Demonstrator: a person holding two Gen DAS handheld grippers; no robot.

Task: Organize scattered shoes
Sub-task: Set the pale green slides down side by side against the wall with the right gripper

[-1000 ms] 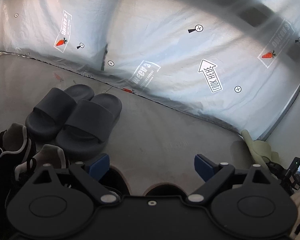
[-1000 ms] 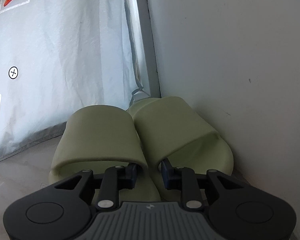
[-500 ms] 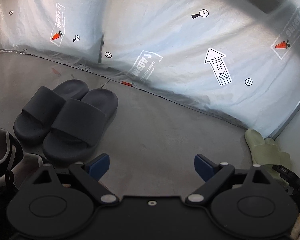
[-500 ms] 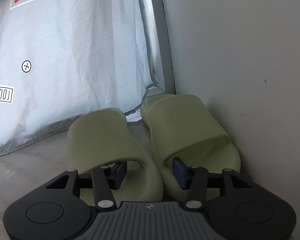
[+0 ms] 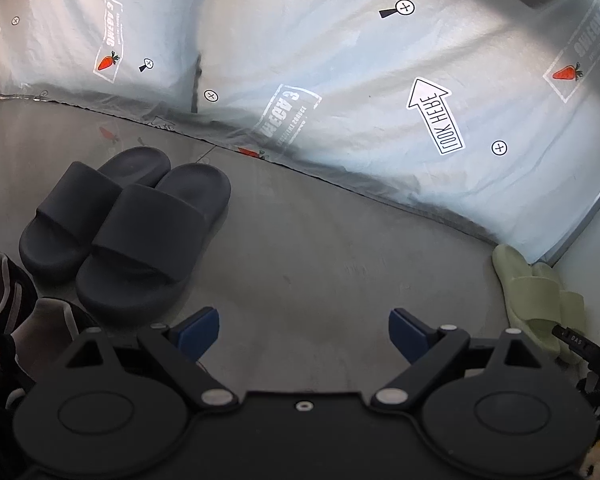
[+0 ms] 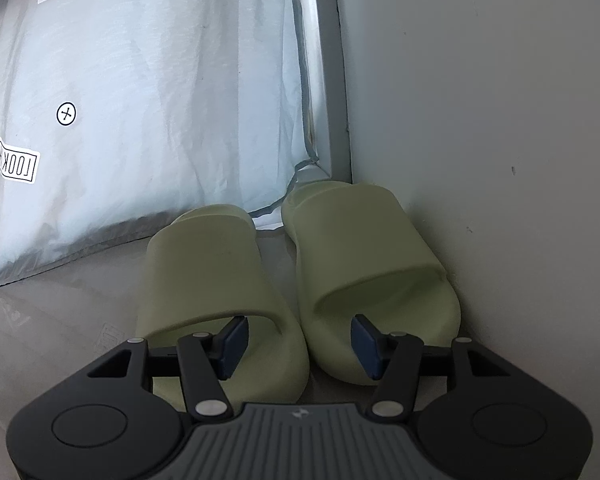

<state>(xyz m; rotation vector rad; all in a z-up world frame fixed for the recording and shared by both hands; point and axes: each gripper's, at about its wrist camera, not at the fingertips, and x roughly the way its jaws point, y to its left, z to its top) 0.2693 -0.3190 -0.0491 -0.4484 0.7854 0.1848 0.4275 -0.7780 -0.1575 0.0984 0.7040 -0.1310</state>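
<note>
Green slides set down in the corner as the right gripper lets go

The right gripper (image 6: 296,340), its jaws just opened and now standing apart, hovers over the heels of two pale green slides (image 6: 220,280) lying side by side on the grey floor (image 6: 40,312), the right-hand one against the white wall (image 6: 480,120); nothing is clamped between the pads. The left gripper (image 5: 304,332) is spread wide and empty above bare floor, with a pair of dark grey slides (image 5: 140,232) neatly together before the printed plastic sheet (image 5: 340,60) and black sneakers (image 5: 16,320) at the frame's left edge.
</note>
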